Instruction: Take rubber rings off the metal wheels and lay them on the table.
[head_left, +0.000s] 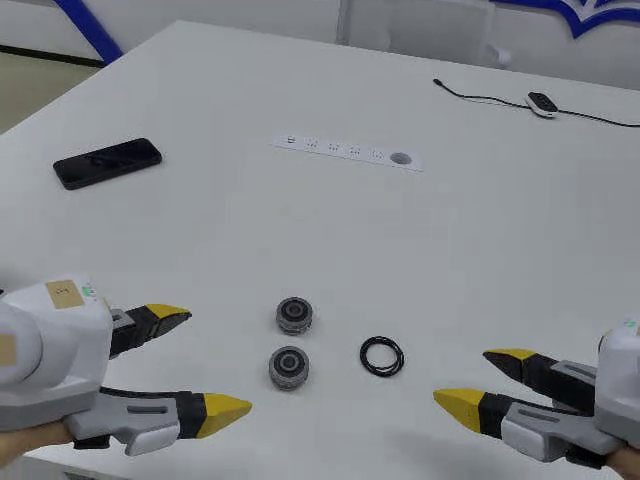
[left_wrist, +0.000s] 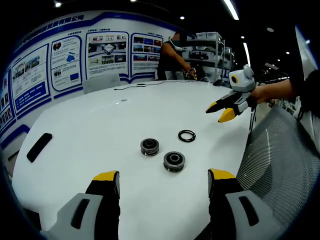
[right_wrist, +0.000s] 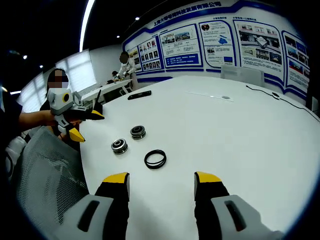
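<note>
Two small metal wheels lie flat on the white table: one farther (head_left: 294, 315) (left_wrist: 149, 146) (right_wrist: 138, 132), one nearer (head_left: 289, 367) (left_wrist: 174, 160) (right_wrist: 119, 146). To their right lie black rubber rings (head_left: 382, 356) (left_wrist: 186, 135) (right_wrist: 155, 159), stacked loosely. My left gripper (head_left: 205, 365) (left_wrist: 162, 182) is open at the table's front left, nothing between its yellow-tipped jaws. At the front right my right gripper (head_left: 487, 378) (right_wrist: 161, 181) is open and empty too. Each is a short way from the wheels.
A black phone (head_left: 107, 162) lies at the far left. A white power strip (head_left: 348, 152) sits mid-table beyond the wheels. A small black device with a cable (head_left: 541, 103) lies at the far right. The table's front edge (right_wrist: 87, 172) is close to both grippers.
</note>
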